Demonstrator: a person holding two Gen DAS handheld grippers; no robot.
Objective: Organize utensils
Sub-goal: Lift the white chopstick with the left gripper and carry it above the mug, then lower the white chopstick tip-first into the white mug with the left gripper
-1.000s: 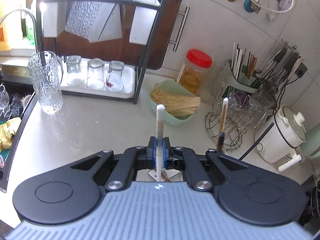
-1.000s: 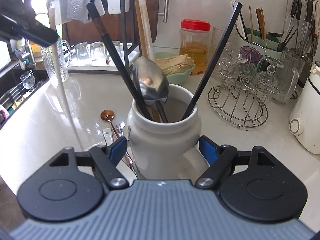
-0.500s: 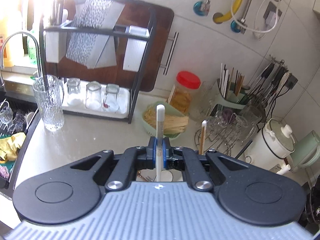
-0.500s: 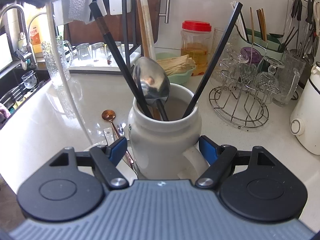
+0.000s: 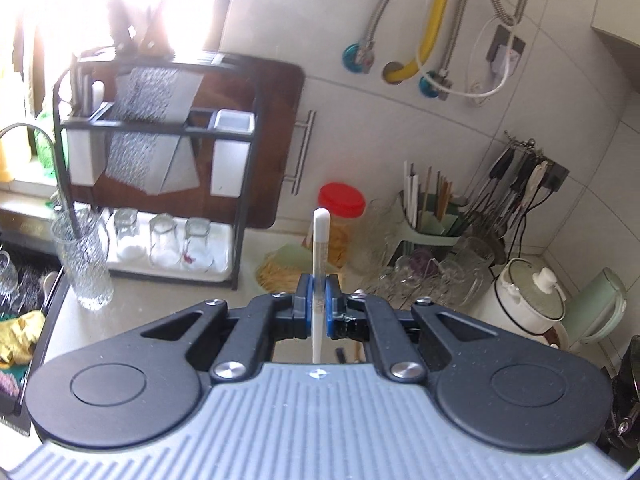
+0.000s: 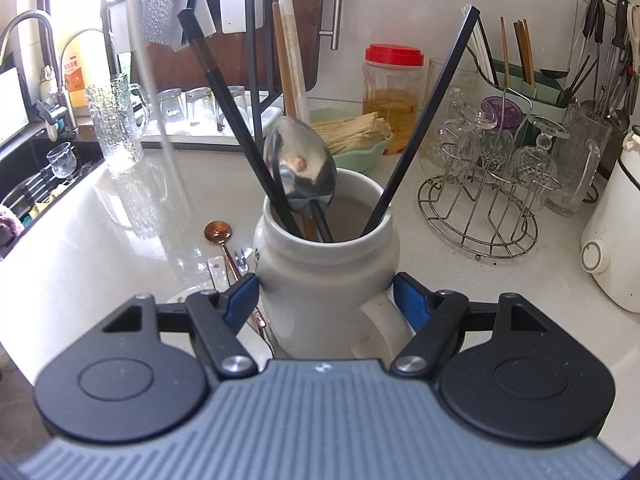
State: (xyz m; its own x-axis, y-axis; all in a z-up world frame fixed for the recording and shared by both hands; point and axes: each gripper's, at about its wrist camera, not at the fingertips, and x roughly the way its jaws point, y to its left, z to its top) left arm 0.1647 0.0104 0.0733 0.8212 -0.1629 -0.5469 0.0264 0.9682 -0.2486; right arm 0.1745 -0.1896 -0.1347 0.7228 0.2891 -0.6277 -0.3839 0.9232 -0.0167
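Clamping a white chopstick (image 5: pixel 319 276) between its blue pads, the left gripper (image 5: pixel 318 309) held it near upright, well above the counter (image 6: pixel 100 240); the stick's rounded top stood past the fingers and its lower end ran down out of view behind the gripper body. The right gripper (image 6: pixel 326 294) sat around a white jar (image 6: pixel 326 276), its jaws closing onto the jar's sides; the left pad (image 6: pixel 240 294) appeared to touch the wall.

Progress, as judged: the jar already held two black chopsticks (image 6: pixel 420 120), a pale pair and a steel spoon (image 6: pixel 300 168), so sorting was well under way. Left to do: the held chopstick, a copper spoon (image 6: pixel 218 232) and what looked like other small pieces lying just beside the jar on a white plate (image 6: pixel 188 294).

Room for moving: the jar's mouth was crowded on its left, with the opening freer at centre right. A wire glass rack (image 6: pixel 476 216) stood near on the right and the sink edge (image 6: pixel 40 200) lay to the left. Open counter remained between.
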